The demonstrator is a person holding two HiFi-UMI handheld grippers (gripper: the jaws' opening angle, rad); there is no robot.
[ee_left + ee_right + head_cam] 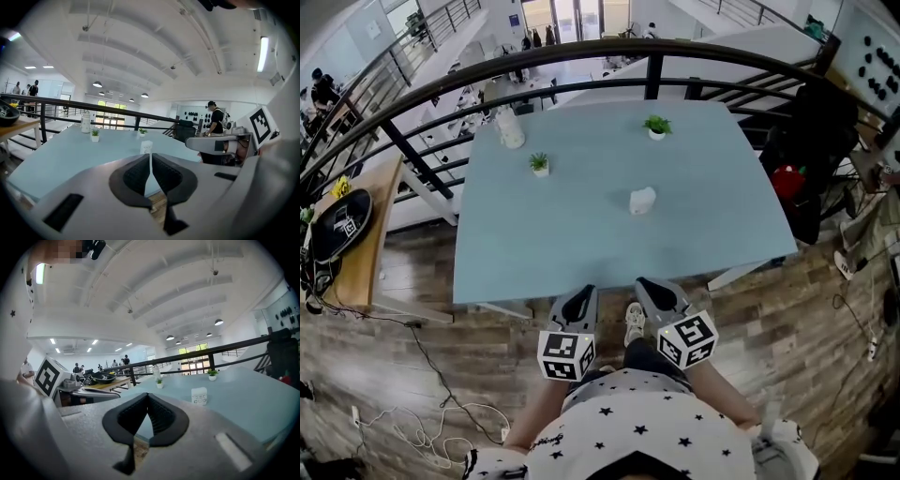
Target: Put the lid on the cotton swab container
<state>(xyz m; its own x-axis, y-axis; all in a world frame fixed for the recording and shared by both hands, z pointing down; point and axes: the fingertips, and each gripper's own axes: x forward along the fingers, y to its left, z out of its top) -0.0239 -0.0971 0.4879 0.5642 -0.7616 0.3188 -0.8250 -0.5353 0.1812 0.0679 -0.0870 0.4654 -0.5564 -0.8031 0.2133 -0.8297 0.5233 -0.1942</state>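
Note:
The cotton swab container point(642, 200) is a small white box standing near the middle of the light blue table point(581, 244). It also shows in the left gripper view point(146, 147) and the right gripper view point(199, 395). I cannot make out a separate lid. My left gripper point(581, 298) and right gripper point(652, 289) hang side by side over the table's near edge, well short of the container. In each gripper view the jaws meet with nothing between them: left gripper point(150, 157), right gripper point(148, 397).
Two small potted plants point(540, 164) point(656, 126) and a pale bottle point(510, 128) stand toward the table's far side. A dark railing point(581, 56) curves behind it. A wooden side table point(370, 253) with a black round object is at left, a black bag point(816, 141) at right.

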